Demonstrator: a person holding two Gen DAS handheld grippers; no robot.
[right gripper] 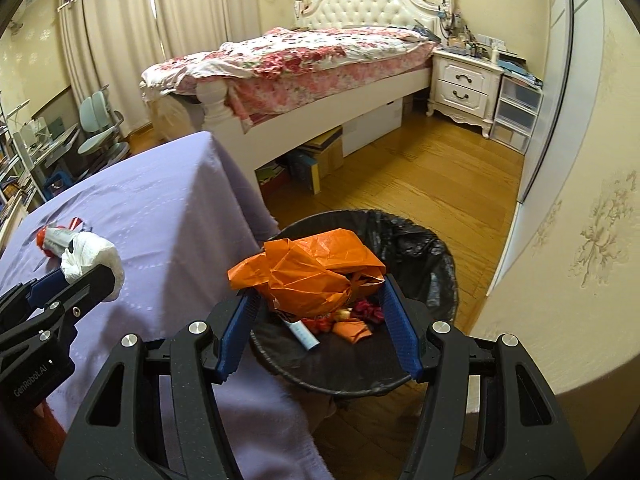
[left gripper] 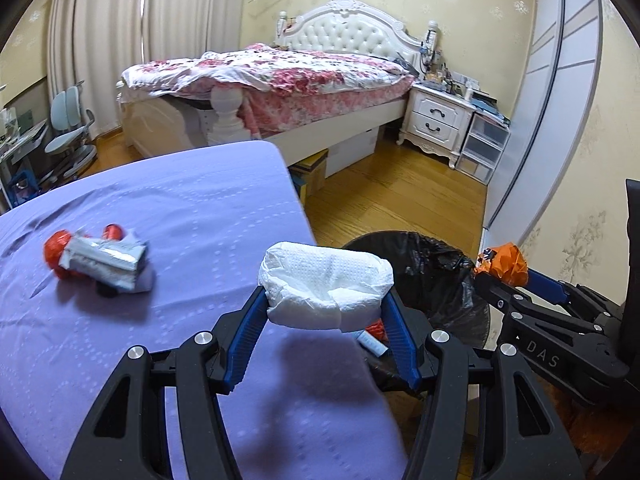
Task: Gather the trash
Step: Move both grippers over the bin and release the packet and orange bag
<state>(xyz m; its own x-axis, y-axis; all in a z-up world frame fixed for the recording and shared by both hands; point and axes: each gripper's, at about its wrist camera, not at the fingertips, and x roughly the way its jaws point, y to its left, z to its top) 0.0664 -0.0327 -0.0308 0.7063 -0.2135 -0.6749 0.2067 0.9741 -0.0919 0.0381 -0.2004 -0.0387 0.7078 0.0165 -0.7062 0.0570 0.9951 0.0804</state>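
Observation:
My left gripper (left gripper: 326, 300) is shut on a crumpled white paper towel (left gripper: 324, 280), held over the right edge of the purple-clothed table (left gripper: 180, 208). My right gripper (right gripper: 316, 292) is shut on a crumpled orange wrapper (right gripper: 308, 272), hanging above the black-lined trash bin (right gripper: 420, 248). Inside the bin lie red and orange scraps and a small white tube (right gripper: 304, 334). A silver foil wrapper with red pieces (left gripper: 100, 260) rests on the table at the left. In the left wrist view the right gripper (left gripper: 500, 268) with its orange wrapper (left gripper: 506, 262) shows beyond the bin (left gripper: 440, 276).
A bed with a floral cover (left gripper: 280, 76) stands behind the table, boxes stored beneath it. A white nightstand (left gripper: 436, 120) and clear drawers (left gripper: 484, 144) sit by the right wall. Wooden floor (right gripper: 420, 176) lies between bed and bin. A desk chair (left gripper: 70, 128) is at far left.

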